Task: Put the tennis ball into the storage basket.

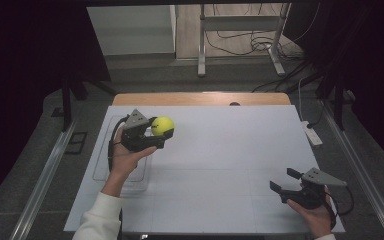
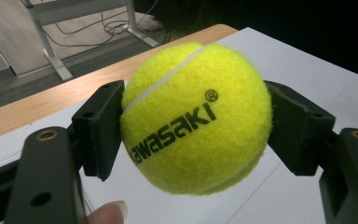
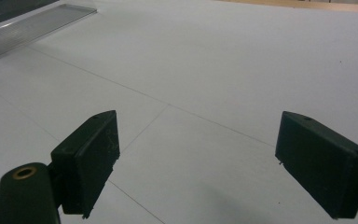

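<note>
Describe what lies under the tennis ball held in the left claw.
The tennis ball is held in the air by the left claw; below it lies the white table sheet. The patch straight beneath is covered.

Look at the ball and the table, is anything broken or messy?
Nothing stands out. The yellow tennis ball looks whole, squeezed squarely between the left gripper's jaws above the white table. The right gripper waits open with nothing in it. The clear tray lies flat near the table's left edge.
</note>
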A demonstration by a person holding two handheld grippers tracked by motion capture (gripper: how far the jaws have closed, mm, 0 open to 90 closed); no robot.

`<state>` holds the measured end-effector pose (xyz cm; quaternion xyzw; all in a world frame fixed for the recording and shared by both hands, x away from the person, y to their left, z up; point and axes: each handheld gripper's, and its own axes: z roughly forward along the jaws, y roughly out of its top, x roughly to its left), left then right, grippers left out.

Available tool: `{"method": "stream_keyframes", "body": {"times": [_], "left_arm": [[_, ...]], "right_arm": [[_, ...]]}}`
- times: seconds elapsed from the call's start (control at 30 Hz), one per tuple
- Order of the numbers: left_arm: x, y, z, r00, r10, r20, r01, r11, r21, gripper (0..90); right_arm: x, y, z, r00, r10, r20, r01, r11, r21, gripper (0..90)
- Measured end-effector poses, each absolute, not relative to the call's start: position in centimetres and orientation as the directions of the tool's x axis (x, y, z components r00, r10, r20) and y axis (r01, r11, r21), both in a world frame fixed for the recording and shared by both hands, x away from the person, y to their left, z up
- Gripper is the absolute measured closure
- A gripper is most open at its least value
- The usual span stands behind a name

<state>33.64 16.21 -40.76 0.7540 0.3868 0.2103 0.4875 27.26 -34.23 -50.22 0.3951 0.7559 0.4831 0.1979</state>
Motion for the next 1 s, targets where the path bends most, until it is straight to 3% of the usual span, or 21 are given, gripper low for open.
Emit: {"method": "stream_keyframes", "body": {"times": [1.0], "left_arm": [[34.5, 19.6, -41.0, 0.515, 0.854, -0.075, 0.418, -0.174, 0.892, 27.1]], "right_arm": [[27.3, -34.2, -50.2, -0.610, 0.788, 0.079, 0.402, 0.223, 0.888, 13.7]]}}
